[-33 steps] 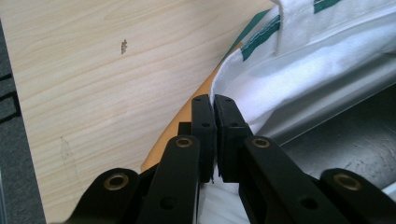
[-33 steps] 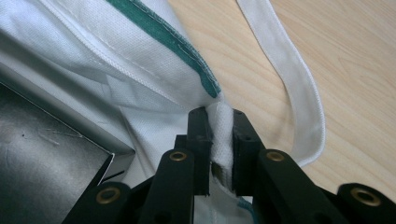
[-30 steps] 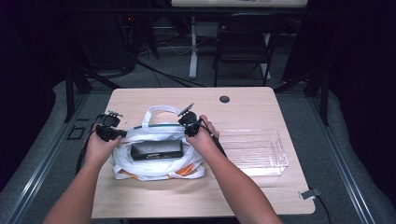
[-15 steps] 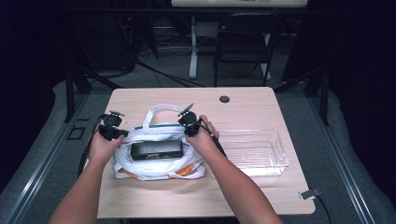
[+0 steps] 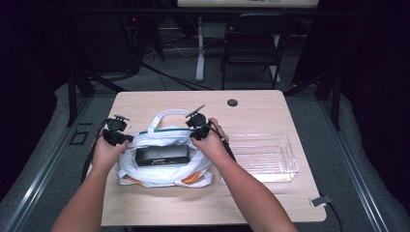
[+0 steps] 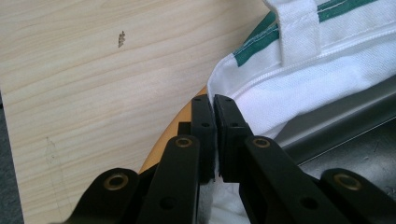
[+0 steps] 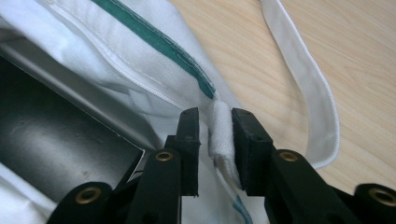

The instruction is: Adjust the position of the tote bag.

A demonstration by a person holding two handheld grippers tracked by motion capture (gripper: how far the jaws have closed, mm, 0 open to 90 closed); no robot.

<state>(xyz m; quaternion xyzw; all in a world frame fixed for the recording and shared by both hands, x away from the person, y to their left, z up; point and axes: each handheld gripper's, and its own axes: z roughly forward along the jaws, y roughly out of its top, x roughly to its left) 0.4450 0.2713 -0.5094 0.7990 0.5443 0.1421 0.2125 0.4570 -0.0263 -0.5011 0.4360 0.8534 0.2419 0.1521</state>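
Right gripper (image 7: 215, 135) jaws have just been opening, folded hem of the white bag (image 7: 140, 79) between them with a gap at one pad.

The worktop (image 5: 270, 193) was recorded as pale wood with a fine straight grain; one small dark fleck was noted on it in the left gripper view. The bag (image 5: 159, 174) was recorded as white cloth, edged by a green band (image 7: 159, 44) along its mouth, with white handle straps (image 5: 169, 115). Orange patches were seen at its lower corners. The box (image 5: 162, 154) inside it was logged as black with a faint pale line of print. The tray (image 5: 270, 157) was noted as clear and colourless. Both tongs, left (image 6: 214, 105) and right (image 7: 215, 116), were logged as black with brass-coloured rivets. A small dark round disc (image 5: 232, 102) was noted near the far edge.
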